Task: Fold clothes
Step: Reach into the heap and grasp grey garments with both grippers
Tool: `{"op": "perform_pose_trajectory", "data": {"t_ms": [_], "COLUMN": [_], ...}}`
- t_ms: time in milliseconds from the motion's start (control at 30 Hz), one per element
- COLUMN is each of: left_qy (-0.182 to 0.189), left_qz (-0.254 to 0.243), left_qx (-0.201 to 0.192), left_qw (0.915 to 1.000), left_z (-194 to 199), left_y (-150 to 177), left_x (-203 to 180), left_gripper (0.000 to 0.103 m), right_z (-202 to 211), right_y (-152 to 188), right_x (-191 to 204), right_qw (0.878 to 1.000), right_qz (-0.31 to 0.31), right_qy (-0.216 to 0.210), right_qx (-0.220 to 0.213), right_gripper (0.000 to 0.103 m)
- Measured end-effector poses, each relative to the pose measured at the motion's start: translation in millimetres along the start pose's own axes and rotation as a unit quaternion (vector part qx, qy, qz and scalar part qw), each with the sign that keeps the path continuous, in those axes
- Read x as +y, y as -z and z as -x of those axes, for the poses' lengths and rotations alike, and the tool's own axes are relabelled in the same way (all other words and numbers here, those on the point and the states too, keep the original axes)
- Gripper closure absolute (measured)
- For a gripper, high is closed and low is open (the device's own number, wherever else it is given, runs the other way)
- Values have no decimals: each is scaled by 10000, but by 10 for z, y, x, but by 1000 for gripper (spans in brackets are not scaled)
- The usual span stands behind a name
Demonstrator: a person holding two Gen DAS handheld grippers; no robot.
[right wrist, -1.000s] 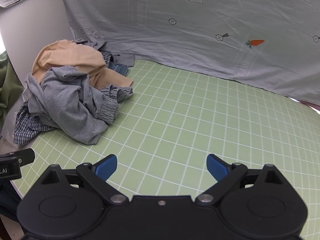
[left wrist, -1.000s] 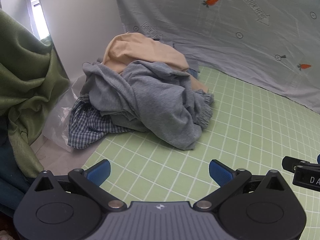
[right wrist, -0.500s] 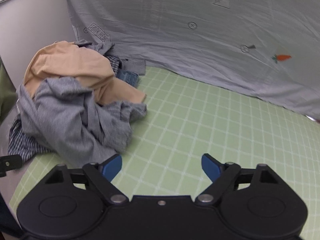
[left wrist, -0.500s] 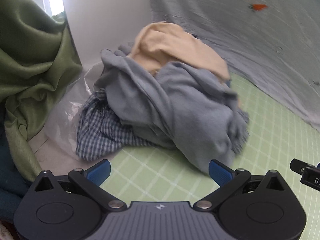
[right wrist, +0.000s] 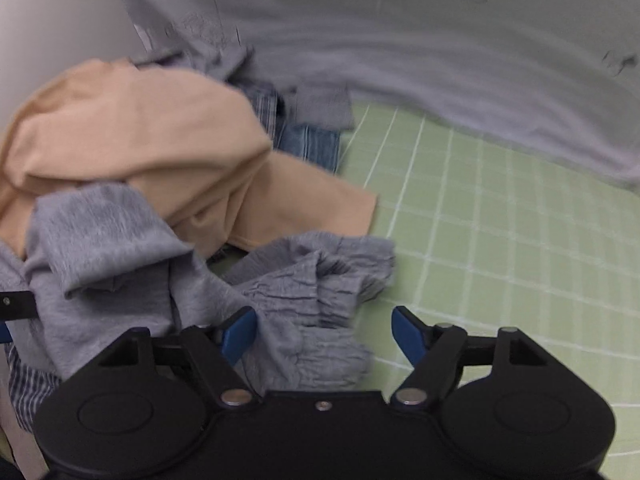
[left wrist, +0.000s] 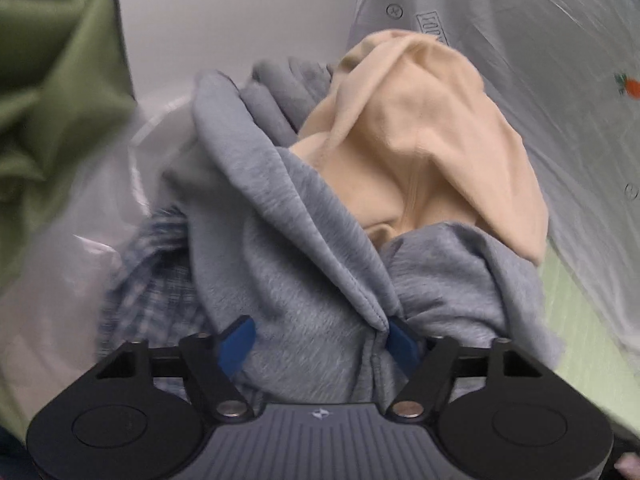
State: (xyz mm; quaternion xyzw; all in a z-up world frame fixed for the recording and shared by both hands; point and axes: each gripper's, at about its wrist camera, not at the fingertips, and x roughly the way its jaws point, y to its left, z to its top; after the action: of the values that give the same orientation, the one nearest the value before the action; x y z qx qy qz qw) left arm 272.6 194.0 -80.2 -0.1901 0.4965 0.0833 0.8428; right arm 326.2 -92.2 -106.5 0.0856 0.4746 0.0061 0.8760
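Observation:
A heap of clothes lies at the left end of the green grid mat point(right wrist: 500, 240). On top is a grey sweat garment point(left wrist: 304, 280), with a beige garment point(left wrist: 420, 140) behind it. My left gripper point(left wrist: 320, 342) is pushed into the grey garment; its jaws are closing with a seamed fold between the blue pads, still wide apart. My right gripper point(right wrist: 323, 334) hovers over the grey garment's ribbed cuff point(right wrist: 312, 304). Its jaws are closing too. The cuff lies against the left pad, while the right pad stands clear over the mat.
A blue checked shirt point(left wrist: 152, 280) and a denim piece point(right wrist: 308, 144) lie under the heap. A grey carrot-print sheet point(left wrist: 540, 60) hangs behind. A green curtain point(left wrist: 52, 100) and a clear plastic bag point(left wrist: 60, 260) lie to the left, below a white wall point(left wrist: 240, 12).
Both grippers have come forward and down onto the heap, and both pairs of jaws have narrowed. The grey garment, which lay ahead of them, is between the pads now.

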Motion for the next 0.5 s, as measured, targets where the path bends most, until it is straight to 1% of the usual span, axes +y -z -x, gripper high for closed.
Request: {"op": "perform_pose_trajectory", "data": {"t_ms": [33, 100, 133, 167, 200, 300, 333, 400, 433, 467, 500], "left_qy": [76, 149, 176, 181, 180, 113, 87, 26, -4, -20, -35], "left_qz": [12, -112, -186, -259, -330, -473, -486, -463, -446, -455, -464], "left_qx": [32, 31, 20, 9, -4, -78, -113, -208, -259, -303, -343], "left_qw": [10000, 9998, 9997, 9995, 9993, 9988, 9987, 9987, 9987, 9985, 9983], "left_z": [-34, -50, -43, -31, -17, 40, 69, 142, 185, 227, 274], "left_y": [-15, 0, 18, 38, 58, 135, 166, 239, 280, 324, 369], "left_x": [8, 2, -3, -7, -12, -38, -45, -58, -64, -69, -74], "left_gripper": [39, 47, 49, 53, 57, 66, 68, 76, 77, 80, 87], "right_z": [-90, -205, -223, -230, -201, -55, 21, 188, 275, 365, 455], "right_y": [-1, 38, 66, 95, 127, 229, 263, 330, 362, 399, 436], "right_x": [1, -12, -8, -3, 5, 20, 11, -42, -90, -153, -220], "right_qw": [9998, 9988, 9985, 9984, 9987, 9995, 9996, 9994, 9992, 9990, 9986], "right_qz": [-111, -318, -343, -344, -272, -37, 8, 30, 7, -26, -56], "right_qy": [-63, -210, -253, -295, -335, -319, -276, -184, -137, -83, -29], "right_qx": [129, 320, 340, 335, 257, 12, -89, -279, -362, -440, -517], "right_gripper": [29, 36, 38, 46, 52, 55, 56, 57, 58, 58, 60]}}
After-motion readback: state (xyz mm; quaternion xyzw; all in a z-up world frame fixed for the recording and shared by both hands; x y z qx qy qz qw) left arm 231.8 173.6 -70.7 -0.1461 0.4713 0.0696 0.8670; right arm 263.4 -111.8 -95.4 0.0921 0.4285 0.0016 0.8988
